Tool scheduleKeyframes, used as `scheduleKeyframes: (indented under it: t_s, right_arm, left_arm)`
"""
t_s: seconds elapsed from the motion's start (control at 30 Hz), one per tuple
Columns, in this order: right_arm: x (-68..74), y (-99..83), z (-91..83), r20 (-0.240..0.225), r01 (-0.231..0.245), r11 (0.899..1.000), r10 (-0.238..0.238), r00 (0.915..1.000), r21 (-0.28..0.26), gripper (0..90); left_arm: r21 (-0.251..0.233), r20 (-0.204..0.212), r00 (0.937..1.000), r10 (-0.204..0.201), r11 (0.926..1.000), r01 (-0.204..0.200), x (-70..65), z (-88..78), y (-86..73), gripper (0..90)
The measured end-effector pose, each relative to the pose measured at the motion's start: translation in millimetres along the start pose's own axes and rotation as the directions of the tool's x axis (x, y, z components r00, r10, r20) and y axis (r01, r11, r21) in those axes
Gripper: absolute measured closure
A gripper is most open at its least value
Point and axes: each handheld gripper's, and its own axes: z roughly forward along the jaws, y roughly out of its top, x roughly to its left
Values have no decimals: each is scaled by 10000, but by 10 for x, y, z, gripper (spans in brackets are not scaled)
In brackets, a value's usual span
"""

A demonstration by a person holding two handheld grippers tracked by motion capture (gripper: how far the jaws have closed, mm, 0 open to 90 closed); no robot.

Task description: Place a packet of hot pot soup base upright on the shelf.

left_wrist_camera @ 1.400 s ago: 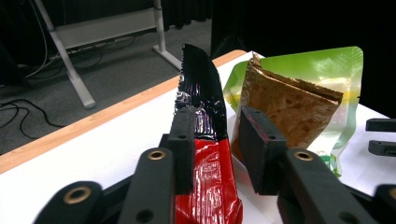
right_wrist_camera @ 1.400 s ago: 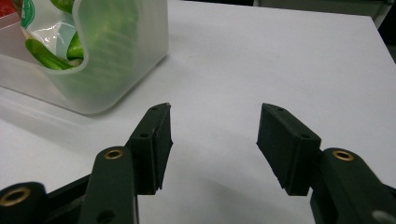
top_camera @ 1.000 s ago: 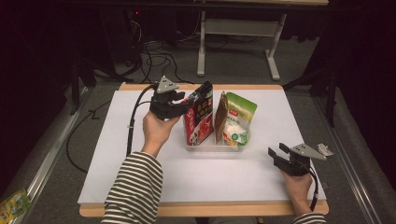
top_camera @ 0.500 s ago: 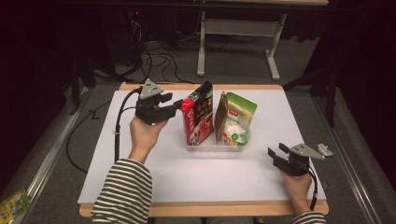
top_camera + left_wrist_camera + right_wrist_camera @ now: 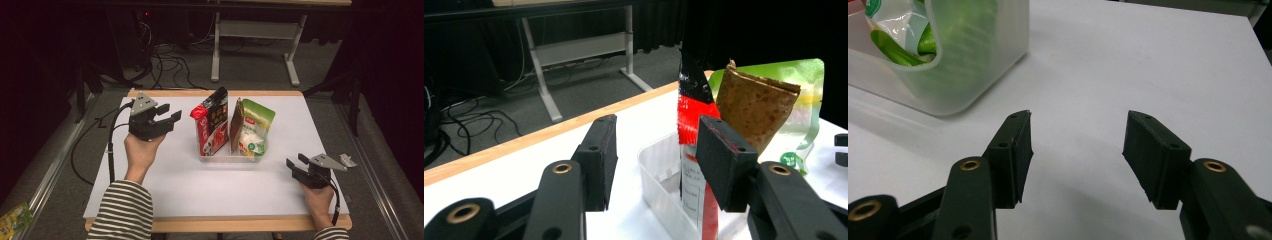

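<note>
Three packets stand upright in the clear tub (image 5: 231, 156) toward the desk's far edge; the left gripper (image 5: 167, 116), jaws apart and empty, hangs beside the red packet (image 5: 210, 122); the right gripper (image 5: 296, 166) rests spread near the front right corner; judging by this, packing looks complete, so next likely means a careful retreat.

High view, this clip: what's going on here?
A person holds a pair of tongs in each hand over a white table. Both the left tongs and the right tongs are open and empty. Between them, a clear tub holds a red packet, a brown packet and a green packet, all upright.
</note>
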Motion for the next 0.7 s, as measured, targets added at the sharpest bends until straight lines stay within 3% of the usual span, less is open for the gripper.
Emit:
scheduleKeyframes:
  t_s: [0.47, 0.7]
  right_arm:
    - [-2, 0, 0, -16, 6, 10000, -6, 10000, -21, 456]
    - [0, 0, -1, -24, 2, 10000, -2, 10000, -11, 456]
  left_arm:
    - [-140, -232, 9996, -127, 9998, 123, -75, -179, -299, 489]
    - [172, -331, 9992, -213, 9996, 218, -93, -218, -521, 471]
